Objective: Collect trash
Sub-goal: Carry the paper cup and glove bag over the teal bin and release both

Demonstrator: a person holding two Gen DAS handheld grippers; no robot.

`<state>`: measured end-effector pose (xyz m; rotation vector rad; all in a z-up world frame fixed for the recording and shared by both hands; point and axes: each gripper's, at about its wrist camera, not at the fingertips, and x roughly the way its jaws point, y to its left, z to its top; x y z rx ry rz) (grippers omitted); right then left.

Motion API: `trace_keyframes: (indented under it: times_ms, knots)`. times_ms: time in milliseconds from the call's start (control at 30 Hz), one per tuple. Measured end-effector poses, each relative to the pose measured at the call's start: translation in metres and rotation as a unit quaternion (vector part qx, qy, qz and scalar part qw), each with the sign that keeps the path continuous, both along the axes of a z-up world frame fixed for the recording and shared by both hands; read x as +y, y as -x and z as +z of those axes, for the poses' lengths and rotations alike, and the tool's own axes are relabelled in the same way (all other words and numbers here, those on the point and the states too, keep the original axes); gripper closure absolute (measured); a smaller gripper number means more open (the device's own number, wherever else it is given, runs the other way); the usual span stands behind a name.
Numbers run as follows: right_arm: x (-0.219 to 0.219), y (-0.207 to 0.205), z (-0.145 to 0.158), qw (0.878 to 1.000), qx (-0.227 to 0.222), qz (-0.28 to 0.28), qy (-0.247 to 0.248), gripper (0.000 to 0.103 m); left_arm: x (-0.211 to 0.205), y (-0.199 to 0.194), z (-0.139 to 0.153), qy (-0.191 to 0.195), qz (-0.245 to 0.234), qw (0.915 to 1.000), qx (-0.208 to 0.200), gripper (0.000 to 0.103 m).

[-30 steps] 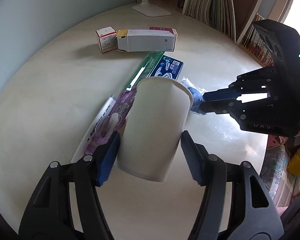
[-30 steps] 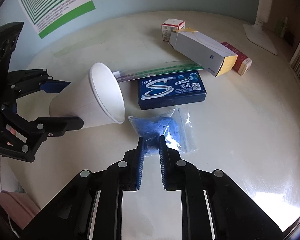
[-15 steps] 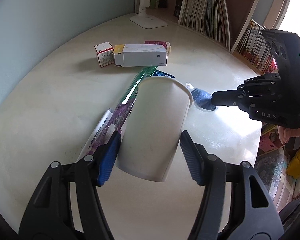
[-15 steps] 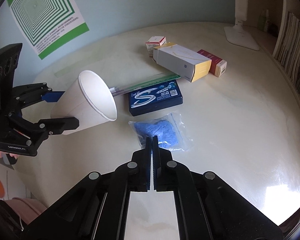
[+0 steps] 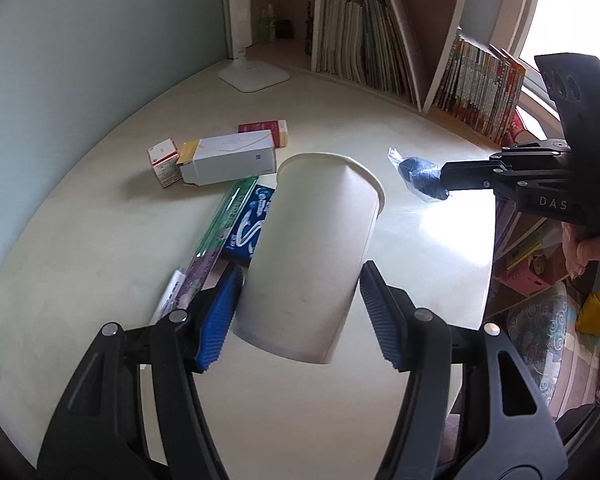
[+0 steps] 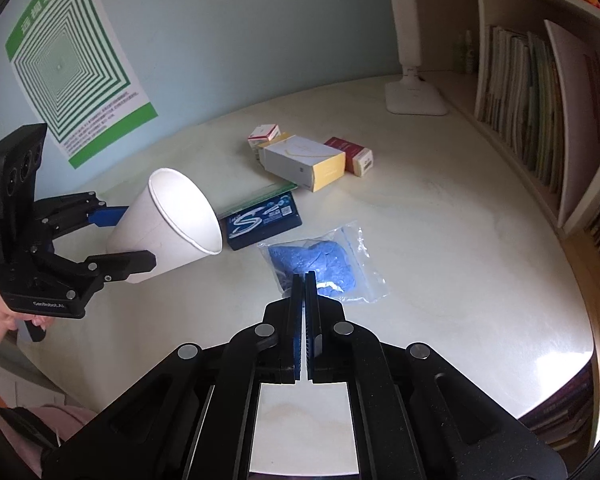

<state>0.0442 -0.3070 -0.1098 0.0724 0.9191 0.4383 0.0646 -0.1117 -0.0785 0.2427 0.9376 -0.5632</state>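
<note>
the right gripper (image 6: 304,280) is clamped on the near edge of a clear bag of blue material (image 6: 320,264), the pinched corner hidden between its pads. the bag is seen lifted off the table (image 5: 100,264). the left gripper (image 5: 298,300) is closed on a white paper cup (image 5: 312,248), tilted, its mouth turned toward the bag; its base is partly hidden.

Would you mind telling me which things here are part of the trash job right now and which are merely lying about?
In hand:
- cup, in the left gripper
- blue bag, pinched by the right gripper

Lying about:
- gum pack
- white box
- lamp
- books
</note>
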Motion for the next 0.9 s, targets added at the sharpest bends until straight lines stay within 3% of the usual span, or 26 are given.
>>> trace_keyframes:
  times_ms: [233,467,700,900]
  knots:
    - [-0.053,0.048,0.007,0.998,-0.004,-0.065,0.0,0.101,-0.054,0.015,-0.005,-0.008,-0.075,0.9971,-0.004,0.045]
    - [-0.113,0.12,0.009,0.988,0.006,-0.157,-0.004,0.101,-0.126,0.045,-0.008,-0.008,-0.172,0.9851,0.001,0.045]
    - [-0.163,0.212,-0.002,0.967,0.024,-0.253,-0.005,0.101,-0.2,0.097,-0.016,-0.012,-0.275,0.9613,0.01,0.045]
    - [-0.18,0.283,-0.023,0.946,0.05,-0.32,-0.019,0.101,-0.244,0.149,-0.036,-0.026,-0.353,0.9347,0.03,0.045]
